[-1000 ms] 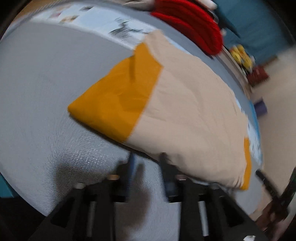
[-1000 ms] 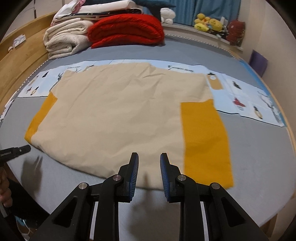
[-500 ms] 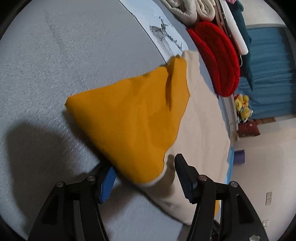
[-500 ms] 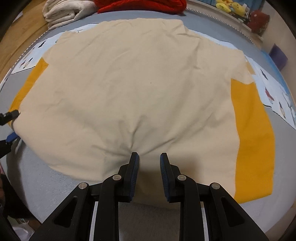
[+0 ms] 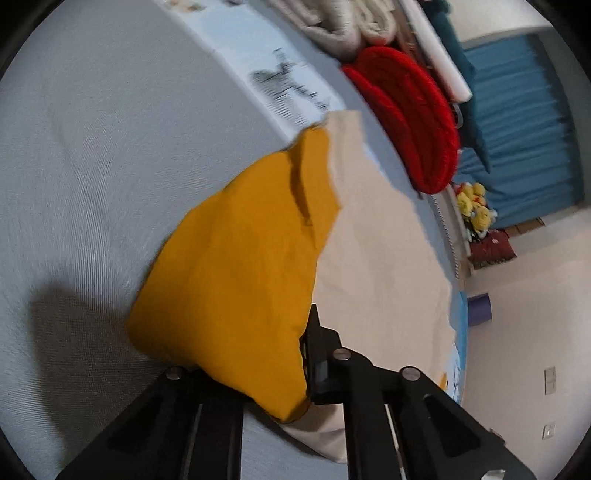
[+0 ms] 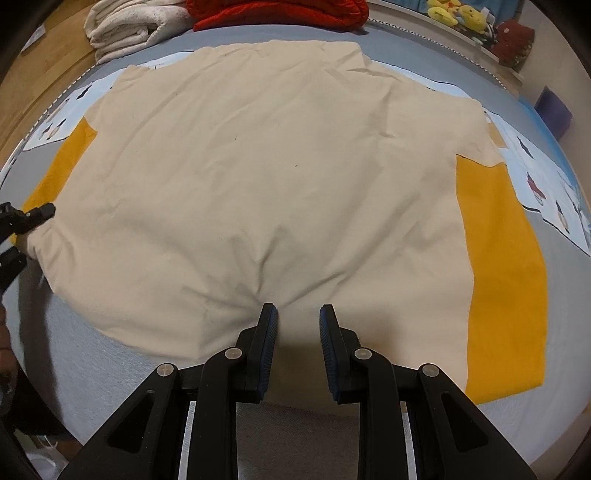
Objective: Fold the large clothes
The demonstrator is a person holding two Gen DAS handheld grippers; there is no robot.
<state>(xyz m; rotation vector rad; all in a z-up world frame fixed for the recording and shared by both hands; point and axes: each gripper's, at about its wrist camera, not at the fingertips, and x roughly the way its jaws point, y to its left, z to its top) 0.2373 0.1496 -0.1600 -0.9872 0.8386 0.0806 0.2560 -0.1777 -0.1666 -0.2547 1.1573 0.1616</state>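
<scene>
One grey bed (image 6: 110,369) carries everything here, with a pale printed sheet (image 6: 546,181) laid across its far half. Spread flat on top lies one large cream garment (image 6: 258,177) with two mustard-yellow sleeves (image 6: 502,266), one at each side edge. At the head of the bed sit one folded red blanket (image 5: 410,122) and one stack of rolled white towels (image 6: 129,29); a few yellow plush toys (image 6: 458,14) line the ledge beyond. The left gripper (image 5: 280,369) is closed on the near corner of the garment's left yellow sleeve, the cloth bunched and draped over one finger. The right gripper (image 6: 297,321) rests at the garment's near hem, mid-width, jaws parted a moderate way with cream cloth puckered just ahead of them, nothing pinched.
</scene>
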